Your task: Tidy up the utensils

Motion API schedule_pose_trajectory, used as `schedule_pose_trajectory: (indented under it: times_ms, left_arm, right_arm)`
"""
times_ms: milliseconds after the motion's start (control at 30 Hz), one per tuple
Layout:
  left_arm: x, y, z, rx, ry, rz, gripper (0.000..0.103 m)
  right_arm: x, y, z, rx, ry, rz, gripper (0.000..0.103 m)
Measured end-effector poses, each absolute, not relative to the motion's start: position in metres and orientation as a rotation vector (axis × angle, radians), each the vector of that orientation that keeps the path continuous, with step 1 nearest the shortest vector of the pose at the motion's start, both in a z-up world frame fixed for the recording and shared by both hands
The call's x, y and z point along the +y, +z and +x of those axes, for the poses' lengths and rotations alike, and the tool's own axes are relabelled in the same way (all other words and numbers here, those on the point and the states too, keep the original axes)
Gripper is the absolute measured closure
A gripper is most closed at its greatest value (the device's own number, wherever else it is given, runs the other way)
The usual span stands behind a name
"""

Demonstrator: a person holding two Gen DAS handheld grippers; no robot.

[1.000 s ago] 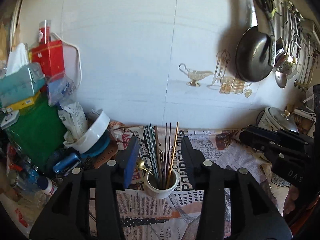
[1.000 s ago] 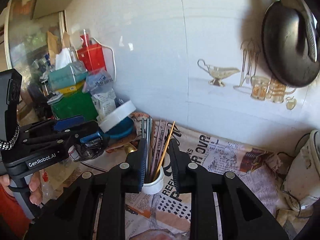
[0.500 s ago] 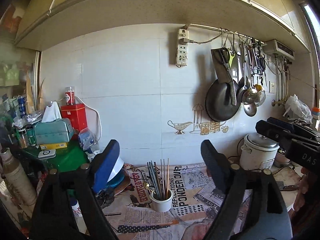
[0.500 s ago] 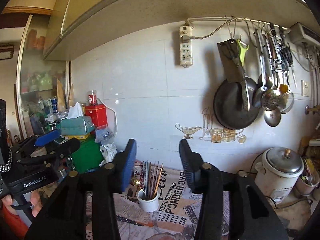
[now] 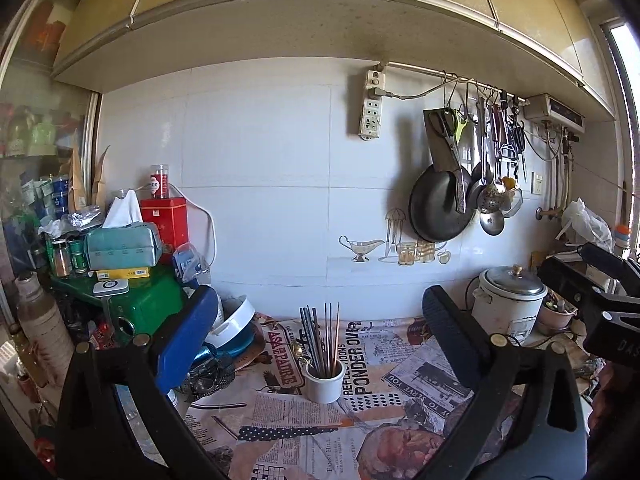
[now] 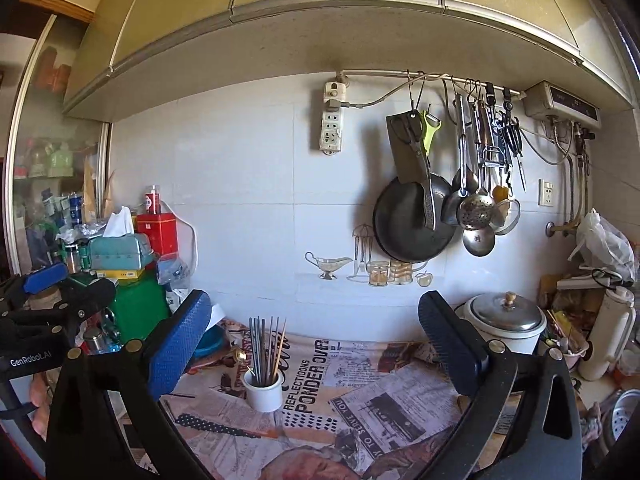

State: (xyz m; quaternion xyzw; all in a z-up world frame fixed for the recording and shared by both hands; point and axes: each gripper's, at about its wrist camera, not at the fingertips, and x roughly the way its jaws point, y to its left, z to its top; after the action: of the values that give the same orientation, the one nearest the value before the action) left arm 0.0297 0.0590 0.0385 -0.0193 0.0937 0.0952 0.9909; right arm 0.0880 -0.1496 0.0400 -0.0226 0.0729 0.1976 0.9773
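Note:
A white cup point(image 5: 323, 384) point(image 6: 263, 394) stands on the newspaper-covered counter. It holds several metal and wooden chopsticks point(image 5: 320, 336) point(image 6: 266, 348) upright, and a small gold spoon point(image 5: 298, 348) point(image 6: 240, 355) leans at its left rim. My left gripper point(image 5: 316, 308) hangs well back from the cup, its jaws opening wide with nothing between them. My right gripper point(image 6: 314, 312) is likewise drawn back, jaws opening and empty. Each gripper shows at the edge of the other's view: the right one point(image 5: 592, 292) and the left one point(image 6: 52, 300).
A rice cooker point(image 5: 506, 300) point(image 6: 504, 320) sits at the back right. A black pan point(image 5: 438, 208) and several ladles hang from a wall rail point(image 6: 460, 80). Stacked boxes, a tissue box point(image 5: 120, 244) and a white bowl point(image 5: 236, 320) crowd the left.
Both grippers have pulled back and risen from close around the cup. Their jaws have spread from narrow to wide. The cup and chopsticks stay in place.

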Motion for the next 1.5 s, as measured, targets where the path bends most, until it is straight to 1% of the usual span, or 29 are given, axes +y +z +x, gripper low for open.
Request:
schedule_pose_trajectory:
  times_ms: [1500]
  left_arm:
    - [0.04, 0.028, 0.039, 0.201, 0.186, -0.038, 0.0]
  right_arm:
    - [-0.153, 0.034, 0.087, 0.189, 0.423, -0.058, 0.0]
